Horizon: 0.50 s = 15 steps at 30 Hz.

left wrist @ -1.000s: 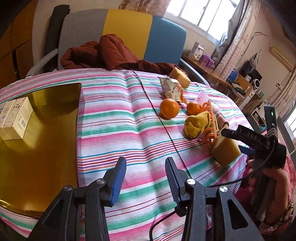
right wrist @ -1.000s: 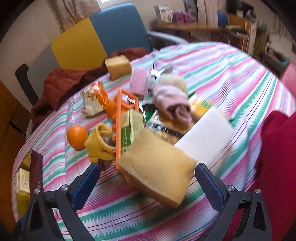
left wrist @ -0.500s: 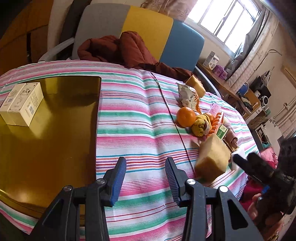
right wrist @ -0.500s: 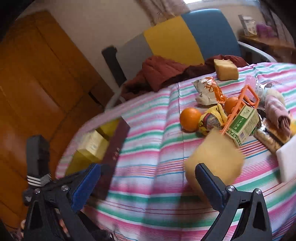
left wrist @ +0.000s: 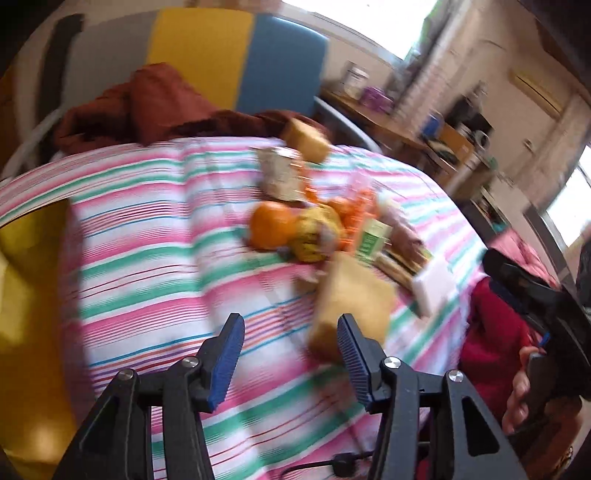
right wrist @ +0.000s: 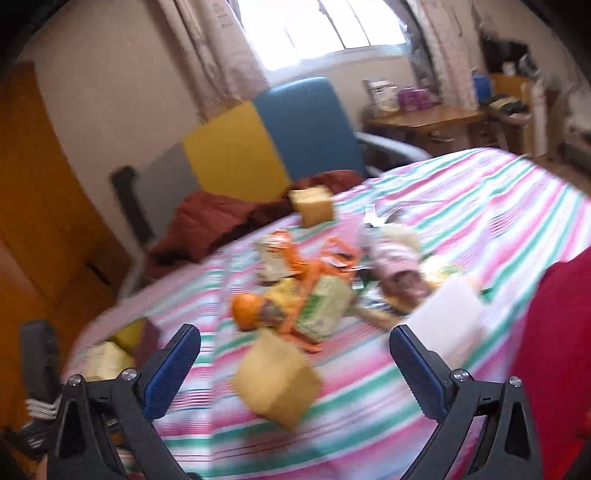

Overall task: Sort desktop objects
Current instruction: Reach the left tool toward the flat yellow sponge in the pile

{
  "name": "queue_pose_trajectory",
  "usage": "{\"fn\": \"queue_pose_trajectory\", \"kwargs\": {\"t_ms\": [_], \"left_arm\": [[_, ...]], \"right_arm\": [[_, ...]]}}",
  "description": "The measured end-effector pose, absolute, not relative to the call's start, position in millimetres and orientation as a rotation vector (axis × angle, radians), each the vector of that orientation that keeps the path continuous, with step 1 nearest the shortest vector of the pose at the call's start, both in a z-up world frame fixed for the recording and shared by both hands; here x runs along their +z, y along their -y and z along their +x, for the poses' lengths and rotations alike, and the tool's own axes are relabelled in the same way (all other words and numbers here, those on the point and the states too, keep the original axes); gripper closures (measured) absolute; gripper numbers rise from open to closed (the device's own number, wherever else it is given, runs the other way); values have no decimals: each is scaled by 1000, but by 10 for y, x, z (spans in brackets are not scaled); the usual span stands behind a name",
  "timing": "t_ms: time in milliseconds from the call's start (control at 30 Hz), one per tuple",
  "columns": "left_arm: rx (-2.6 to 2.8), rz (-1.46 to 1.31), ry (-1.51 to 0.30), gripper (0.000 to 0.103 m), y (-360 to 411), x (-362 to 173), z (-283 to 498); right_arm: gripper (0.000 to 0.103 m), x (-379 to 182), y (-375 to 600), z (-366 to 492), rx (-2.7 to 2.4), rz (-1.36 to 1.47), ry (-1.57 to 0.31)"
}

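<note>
Your left gripper (left wrist: 286, 354) has just been widening its jaws, nothing between them; your right gripper (right wrist: 295, 363) gapes empty too. Blur smears the pile at one o'clock beyond naming. Striped tablecloth (left wrist: 155, 258), tricolour chair (right wrist: 273, 147) at twelve. Yellow sponge block (right wrist: 275, 384) sits alone, tilted, just ahead of both grippers.

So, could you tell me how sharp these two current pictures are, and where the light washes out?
Left wrist view: motion blur smears the tablecloth and yellow sponge; the left gripper stays crisp. Right wrist view: similarly smeared, the window blown out white.
</note>
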<state>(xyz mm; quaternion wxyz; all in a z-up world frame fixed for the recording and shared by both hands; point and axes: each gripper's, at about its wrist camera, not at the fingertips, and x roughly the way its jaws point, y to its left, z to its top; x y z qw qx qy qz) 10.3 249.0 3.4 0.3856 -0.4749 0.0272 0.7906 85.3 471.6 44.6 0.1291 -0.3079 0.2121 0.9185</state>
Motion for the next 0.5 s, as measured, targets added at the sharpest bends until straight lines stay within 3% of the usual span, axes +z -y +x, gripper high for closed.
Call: {"fn": "queue_pose_trajectory", "kwargs": {"t_ms": [133,267,400,500], "left_arm": [[1866,-1194,-115,43,-2840,-11,196],[1778,-1190,-238,43,-3141,-112,265],[1779,-1144,-311,34,-3281,-142,291],[1791,-1131,-349,29,-3333,-158,317]], "right_arm": [[0,512,-4877,836,2515,-969,-554],[0,511,-5116,950,2453,-961,-612],[0,438,-5219,990,2446,-995,-707],[0,417,-5184,927,2448,-1037,-677]]}}
